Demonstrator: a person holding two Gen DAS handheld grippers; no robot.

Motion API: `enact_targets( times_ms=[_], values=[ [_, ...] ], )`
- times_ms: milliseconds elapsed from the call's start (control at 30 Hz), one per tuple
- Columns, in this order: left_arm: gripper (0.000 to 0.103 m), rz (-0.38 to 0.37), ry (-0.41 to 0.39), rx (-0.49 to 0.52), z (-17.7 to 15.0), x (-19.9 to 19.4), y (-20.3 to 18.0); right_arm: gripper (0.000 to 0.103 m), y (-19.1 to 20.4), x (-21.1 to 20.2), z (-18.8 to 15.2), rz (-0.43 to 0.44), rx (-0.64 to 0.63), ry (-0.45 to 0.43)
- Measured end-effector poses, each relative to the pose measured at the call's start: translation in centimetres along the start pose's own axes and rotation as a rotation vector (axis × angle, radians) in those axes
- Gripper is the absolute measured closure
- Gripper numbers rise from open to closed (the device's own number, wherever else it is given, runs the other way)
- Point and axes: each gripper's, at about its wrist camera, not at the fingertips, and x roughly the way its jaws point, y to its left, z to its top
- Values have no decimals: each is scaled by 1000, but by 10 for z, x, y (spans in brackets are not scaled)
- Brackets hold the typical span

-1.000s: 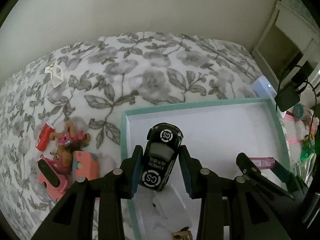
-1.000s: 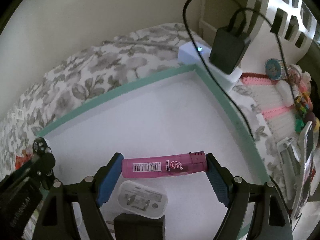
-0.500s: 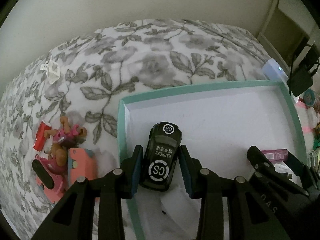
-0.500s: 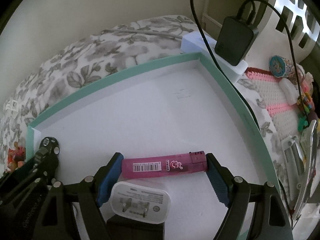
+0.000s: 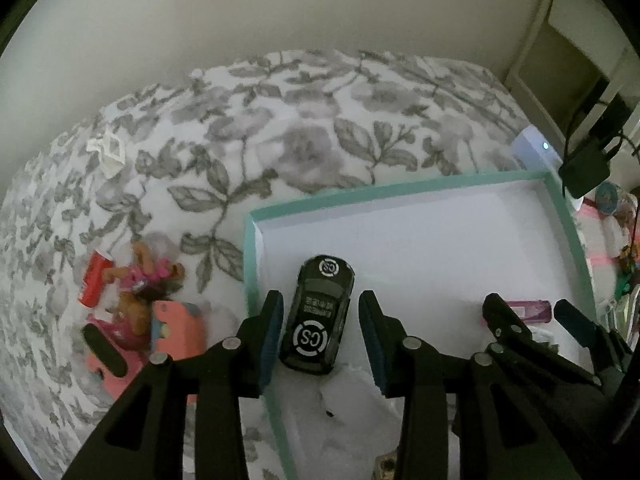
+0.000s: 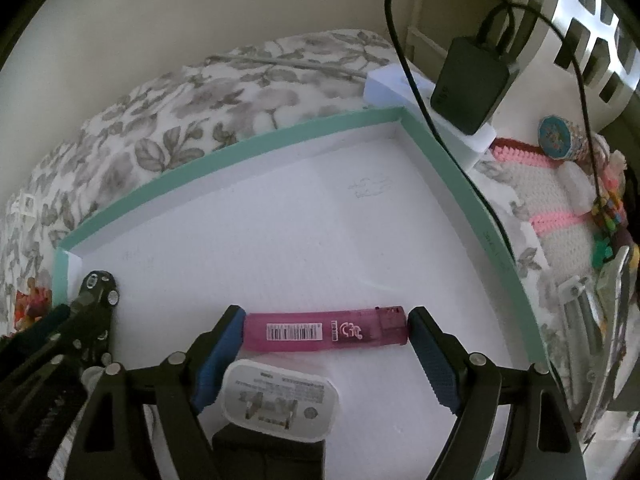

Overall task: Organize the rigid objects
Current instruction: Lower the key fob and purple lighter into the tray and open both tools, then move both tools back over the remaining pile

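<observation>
A black toy car [image 5: 318, 316] with white "CS" roundels rests on the white floor of a teal-rimmed tray [image 5: 400, 190], near its left wall. My left gripper [image 5: 320, 300] straddles the car. Its jaws are opening, and a thin gap shows between each blue pad and the car's sides. My right gripper [image 6: 326, 314] is shut end to end on a pink lighter [image 6: 320, 332], low over the tray floor [image 6: 280, 220]. In the left wrist view the right gripper [image 5: 528, 304] and the pink lighter [image 5: 528, 310] appear at the tray's right side.
A white charger plug [image 6: 280, 400] lies in the tray under the right gripper. On the floral bedspread left of the tray lie a red can [image 5: 94, 284], a doll [image 5: 140, 280] and pink toy pieces [image 5: 176, 328]. A power strip with a black adapter [image 6: 468, 84] and cables borders the tray's far right corner.
The left pads have parted slightly from the car, which now sits on the tray floor. The right gripper still clamps the lighter, with the white plug now closer beneath it.
</observation>
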Motion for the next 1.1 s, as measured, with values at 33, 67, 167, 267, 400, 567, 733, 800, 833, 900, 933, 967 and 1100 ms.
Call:
enact_targets(
  times_ms=[33,67,167,267,400,567,733,800,833,900,933,967,1100],
  values=[
    [62,1,-7,-2,1,-4,1,17,0,-2,1,-2,-1,-6],
    [62,4,-16,-8,2,-9,4,16,-1,-7,2,-3,-4,-15],
    [56,12,-36,-32,5,-20,12,14,0,-19,6,6,-17,-38],
    [53,27,-63,-58,5,-32,22,13,3,-34,9,14,-27,-71],
    [48,46,-89,-114,4,-46,40,8,11,-54,12,21,-50,-108],
    [43,76,-95,-165,0,-53,58,1,23,-70,9,43,-81,-136],
    [41,107,-84,-211,-7,-52,79,1,36,-75,5,57,-119,-145],
    [37,114,-82,-240,-10,-52,89,0,41,-76,2,70,-125,-146],
    [37,118,-80,-257,-11,-52,95,0,43,-76,1,81,-128,-145],
    [32,132,-75,-286,-14,-52,107,0,49,-76,-1,105,-138,-144],
    [28,140,-74,-299,-16,-52,112,0,52,-76,-2,106,-142,-146],
    [20,149,-75,-315,-18,-52,119,0,56,-76,-3,105,-151,-150],
    [15,202,-80,-396,-28,-56,148,0,67,-74,-7,90,-182,-148]
  ],
)
